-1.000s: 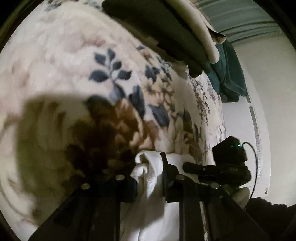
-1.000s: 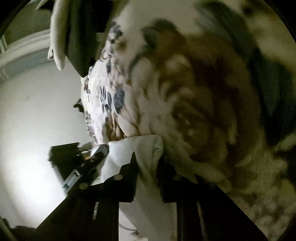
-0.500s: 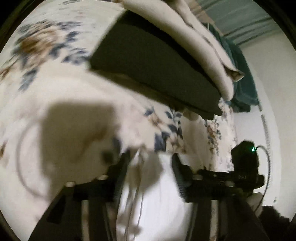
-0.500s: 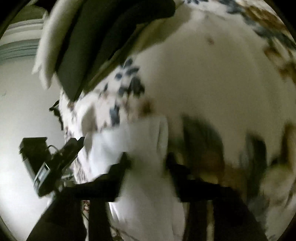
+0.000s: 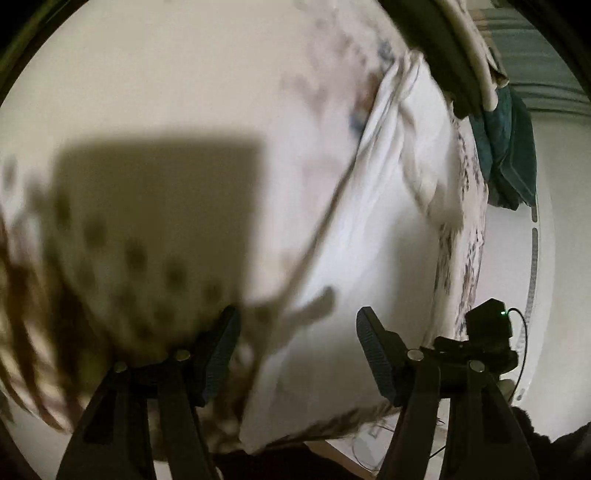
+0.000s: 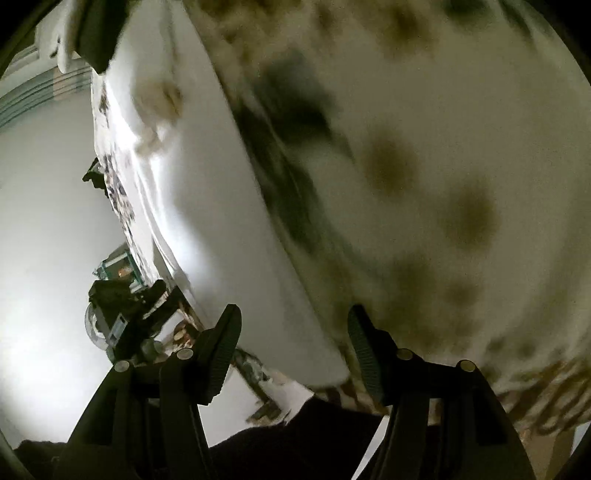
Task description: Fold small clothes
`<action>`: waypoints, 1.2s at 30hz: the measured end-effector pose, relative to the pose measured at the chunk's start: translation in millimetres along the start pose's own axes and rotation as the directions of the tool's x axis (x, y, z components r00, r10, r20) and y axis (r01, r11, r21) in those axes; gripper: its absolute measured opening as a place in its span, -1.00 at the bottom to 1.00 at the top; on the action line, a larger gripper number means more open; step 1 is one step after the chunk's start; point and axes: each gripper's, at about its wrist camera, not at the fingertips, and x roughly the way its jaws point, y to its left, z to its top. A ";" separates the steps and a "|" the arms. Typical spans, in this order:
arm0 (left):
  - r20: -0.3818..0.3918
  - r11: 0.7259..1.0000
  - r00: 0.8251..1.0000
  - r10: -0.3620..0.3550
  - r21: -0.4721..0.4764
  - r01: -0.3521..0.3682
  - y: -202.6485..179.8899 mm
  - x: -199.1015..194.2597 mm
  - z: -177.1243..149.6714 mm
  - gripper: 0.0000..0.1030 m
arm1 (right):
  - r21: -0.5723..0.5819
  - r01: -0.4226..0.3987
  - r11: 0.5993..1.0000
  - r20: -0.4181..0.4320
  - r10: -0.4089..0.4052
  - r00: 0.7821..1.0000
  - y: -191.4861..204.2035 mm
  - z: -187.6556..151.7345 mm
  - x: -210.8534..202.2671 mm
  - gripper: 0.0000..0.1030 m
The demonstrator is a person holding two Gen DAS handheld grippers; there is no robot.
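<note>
A white garment [image 5: 373,236] lies spread flat on the floral blanket [image 5: 166,92], with creases at its far end. My left gripper [image 5: 297,343] is open and empty above its near part. The same garment [image 6: 207,206] shows in the right wrist view as a long white sheet running away from me. My right gripper [image 6: 291,343] is open and empty over its near edge. Both views are blurred by motion.
A stack of folded clothes, dark and beige [image 5: 454,55], sits at the far end of the blanket, with a teal cloth [image 5: 509,147] beside it. The stack also shows in the right wrist view [image 6: 85,33]. The other gripper's body [image 5: 487,332] is at my right.
Both grippers were shut on the white garment a second ago. They have opened and let it go; it now lies flat, and both grippers have drawn back.
</note>
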 end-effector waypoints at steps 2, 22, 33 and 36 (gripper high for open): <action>-0.018 1.000 1.000 -0.018 0.003 0.018 -1.5 10.2 -12.9 0.22 | 0.010 -0.033 0.999 -0.018 0.033 0.999 -6.8 -13.0 17.4 0.21; 0.132 0.955 0.960 -0.249 -0.133 0.266 -32.8 -13.1 -20.7 -0.92 | 0.066 -0.287 0.956 0.175 0.272 0.946 24.5 -27.0 -9.7 -0.84; 0.204 0.955 0.935 -0.292 0.007 0.296 -108.7 -15.0 100.2 -0.92 | -0.024 -0.354 0.935 0.308 0.344 0.887 90.4 70.6 -75.1 -0.84; 0.212 0.956 0.933 -0.291 0.022 0.293 -129.9 -9.2 138.3 -0.91 | -0.051 -0.323 0.945 0.329 0.321 0.888 120.9 112.7 -90.1 -0.84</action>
